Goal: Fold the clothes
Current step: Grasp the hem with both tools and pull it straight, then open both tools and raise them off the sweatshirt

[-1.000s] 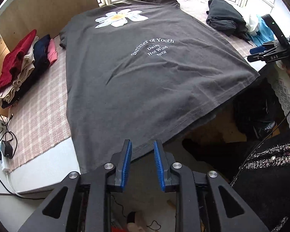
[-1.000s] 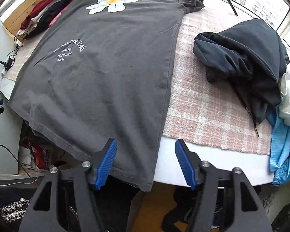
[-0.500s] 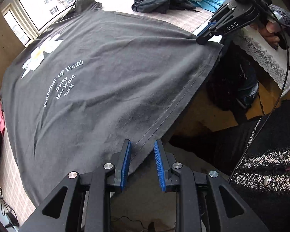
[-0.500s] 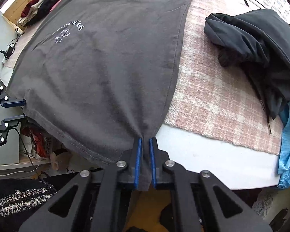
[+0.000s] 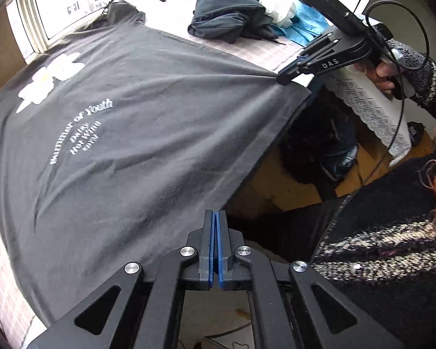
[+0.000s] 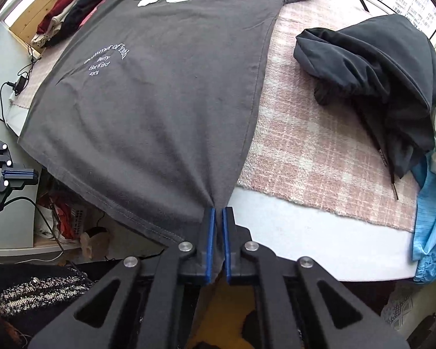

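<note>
Both tongs pinch the hem corners of the dark grey daisy-print T-shirt (image 6: 160,93), right tongs (image 6: 217,218) clenched, left tongs (image 5: 216,218) closing; lift evenly, hem taut, folding toward the collar

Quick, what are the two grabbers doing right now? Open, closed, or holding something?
Left gripper: jaws closing at the grey T-shirt hem.
Right gripper: shut on the T-shirt's other hem corner.

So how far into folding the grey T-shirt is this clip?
Early. Done: the grey T-shirt lies spread flat, print up, and a folded stack sits at the far corner. In hand: the right gripper pinches the hem corner; the left gripper is closing at the hem. Left: every fold, plus the dark hoodie.
</note>
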